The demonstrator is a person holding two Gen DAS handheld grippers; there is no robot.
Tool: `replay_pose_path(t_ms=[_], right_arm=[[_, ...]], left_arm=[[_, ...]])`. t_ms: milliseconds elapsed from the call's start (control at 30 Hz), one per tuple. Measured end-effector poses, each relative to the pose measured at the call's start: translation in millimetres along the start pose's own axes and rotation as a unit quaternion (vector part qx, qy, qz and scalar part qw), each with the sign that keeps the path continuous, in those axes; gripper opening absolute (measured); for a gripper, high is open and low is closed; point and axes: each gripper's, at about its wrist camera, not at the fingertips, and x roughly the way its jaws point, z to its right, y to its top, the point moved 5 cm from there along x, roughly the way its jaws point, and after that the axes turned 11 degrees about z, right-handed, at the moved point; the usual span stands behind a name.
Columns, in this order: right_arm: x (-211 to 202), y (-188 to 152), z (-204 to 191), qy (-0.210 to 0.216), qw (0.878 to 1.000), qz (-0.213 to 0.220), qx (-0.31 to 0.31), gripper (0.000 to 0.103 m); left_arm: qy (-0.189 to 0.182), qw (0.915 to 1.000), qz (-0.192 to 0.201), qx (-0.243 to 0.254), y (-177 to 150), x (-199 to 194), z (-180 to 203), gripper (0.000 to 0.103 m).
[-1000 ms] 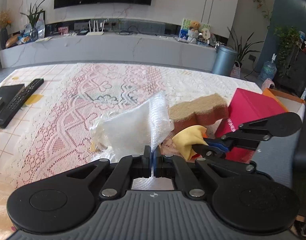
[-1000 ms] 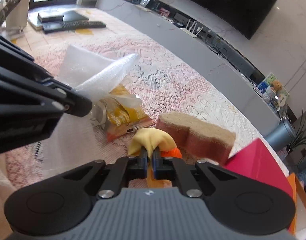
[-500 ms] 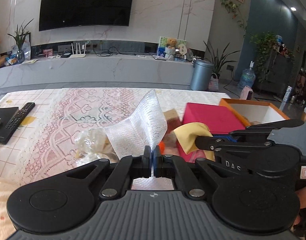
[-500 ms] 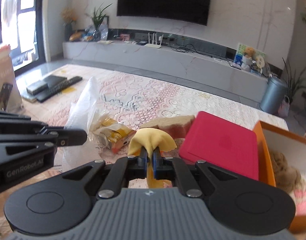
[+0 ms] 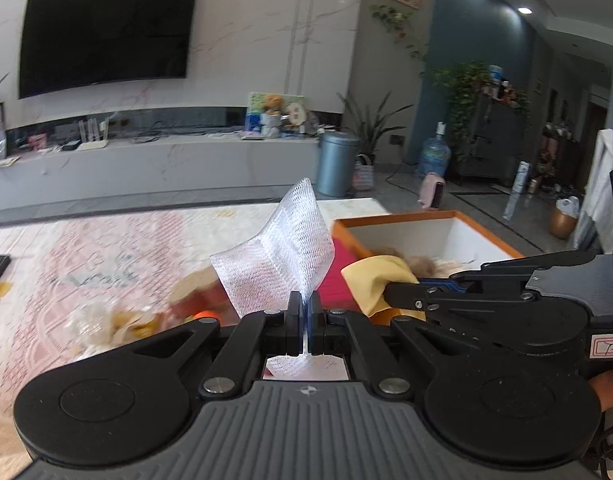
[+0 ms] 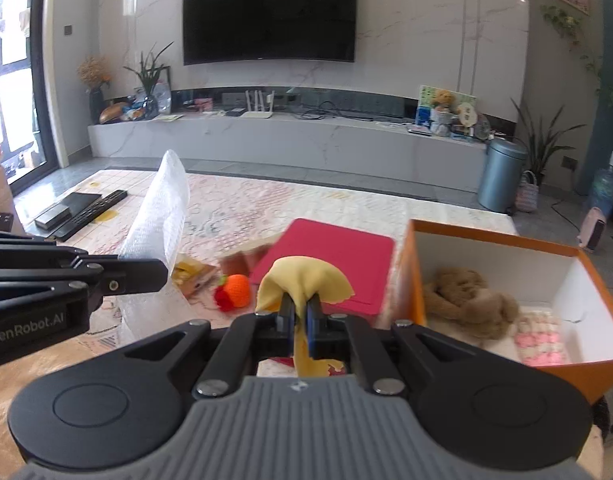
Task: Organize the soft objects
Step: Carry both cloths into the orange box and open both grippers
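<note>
My left gripper (image 5: 305, 304) is shut on a white bubble-wrap sheet (image 5: 276, 258) and holds it up above the table; the sheet also shows in the right wrist view (image 6: 158, 216). My right gripper (image 6: 300, 308) is shut on a yellow cloth (image 6: 304, 278), just left of the orange box (image 6: 410, 264). The cloth also shows in the left wrist view (image 5: 372, 280). In the box lie a brown plush toy (image 6: 466, 300) and a pink soft item (image 6: 540, 338).
A red lid (image 6: 330, 256) lies flat left of the box. A knitted orange toy (image 6: 236, 290), a brown sponge (image 6: 242, 260) and a yellow snack bag (image 6: 190, 274) lie on the lace tablecloth (image 6: 242, 204). Remotes (image 6: 90, 212) sit far left.
Both grippers have lifted and swung right toward the orange box, carrying the bubble wrap and the yellow cloth. The box's inside has come into view.
</note>
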Motion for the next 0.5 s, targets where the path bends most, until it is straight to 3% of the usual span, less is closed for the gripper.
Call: replay_pose_path(t_ms=[300,500], right_arm=[[-13.9,23.2,65.4,-0.041,0.999,-0.014,-0.009,0.003],[13.7,20.5,124.7,-0.074,0.994,-0.075,0.019,0.003]], left_arm=[[-0.08,0.9964,-0.029,0.002,26.2,65.9,50.2,0.001],[-0.095,0.993,-0.057,0.041,31.1,116.8,80.7,0.001]])
